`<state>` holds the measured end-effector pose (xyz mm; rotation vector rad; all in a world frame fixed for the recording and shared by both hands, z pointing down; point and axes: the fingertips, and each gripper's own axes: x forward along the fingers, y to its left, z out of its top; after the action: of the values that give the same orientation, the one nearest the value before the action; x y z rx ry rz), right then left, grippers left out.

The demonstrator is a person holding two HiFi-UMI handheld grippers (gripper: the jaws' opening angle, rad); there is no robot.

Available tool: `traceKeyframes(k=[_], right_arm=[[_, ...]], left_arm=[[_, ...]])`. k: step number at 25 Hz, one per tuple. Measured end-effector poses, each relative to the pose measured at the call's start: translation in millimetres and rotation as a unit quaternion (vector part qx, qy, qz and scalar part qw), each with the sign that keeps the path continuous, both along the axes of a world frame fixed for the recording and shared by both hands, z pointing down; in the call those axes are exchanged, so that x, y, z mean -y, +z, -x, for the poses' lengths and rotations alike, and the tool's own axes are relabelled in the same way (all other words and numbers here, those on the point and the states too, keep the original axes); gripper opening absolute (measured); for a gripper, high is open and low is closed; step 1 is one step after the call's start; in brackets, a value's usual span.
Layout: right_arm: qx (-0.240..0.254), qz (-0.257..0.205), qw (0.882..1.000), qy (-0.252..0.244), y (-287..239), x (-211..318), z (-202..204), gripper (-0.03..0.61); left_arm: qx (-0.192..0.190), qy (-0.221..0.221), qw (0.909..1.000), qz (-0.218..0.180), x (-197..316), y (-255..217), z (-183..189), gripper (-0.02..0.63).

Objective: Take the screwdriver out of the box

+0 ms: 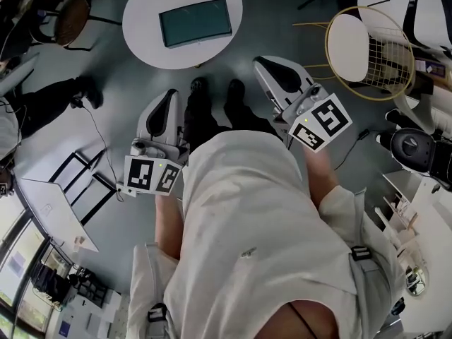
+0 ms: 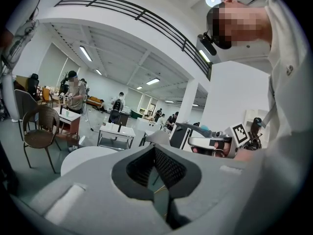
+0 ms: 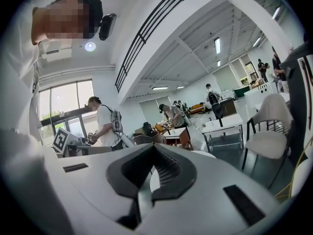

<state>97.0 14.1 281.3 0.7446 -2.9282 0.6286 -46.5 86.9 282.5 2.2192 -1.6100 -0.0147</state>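
Observation:
No screwdriver shows in any view. A dark, flat rectangular box or tray (image 1: 195, 21) lies on a round white table (image 1: 141, 27) ahead of my feet; I cannot tell what is in it. My left gripper (image 1: 171, 94) and right gripper (image 1: 263, 61) are held at waist height, short of the table and pointing toward it. In the left gripper view the left gripper (image 2: 154, 148) has its jaws together with nothing between them. The right gripper (image 3: 154, 146) is likewise shut and empty.
A wire chair with a white seat (image 1: 367, 48) stands at the right of the round table, and a wicker chair (image 1: 63, 13) at the far left. A laptop (image 1: 49, 214) sits at the left. Other people and tables fill the room beyond.

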Motion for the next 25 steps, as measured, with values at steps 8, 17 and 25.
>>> traceKeyframes(k=[8, 17, 25], right_arm=[[-0.011, 0.007, 1.000, 0.026, 7.6, 11.5, -4.0, 0.006], [-0.051, 0.037, 0.996, 0.058, 37.1, 16.3, 20.9, 0.006], [-0.096, 0.053, 0.990, 0.091, 58.4, 18.7, 55.8, 0.006]], left_arm=[[0.008, 0.033, 0.9994, 0.004, 23.9, 1.1, 4.5, 0.011], [0.010, 0.093, 0.9951, 0.034, 55.1, 34.4, 23.3, 0.011], [0.036, 0.169, 0.9840, 0.043, 94.6, 52.0, 48.9, 0.011]])
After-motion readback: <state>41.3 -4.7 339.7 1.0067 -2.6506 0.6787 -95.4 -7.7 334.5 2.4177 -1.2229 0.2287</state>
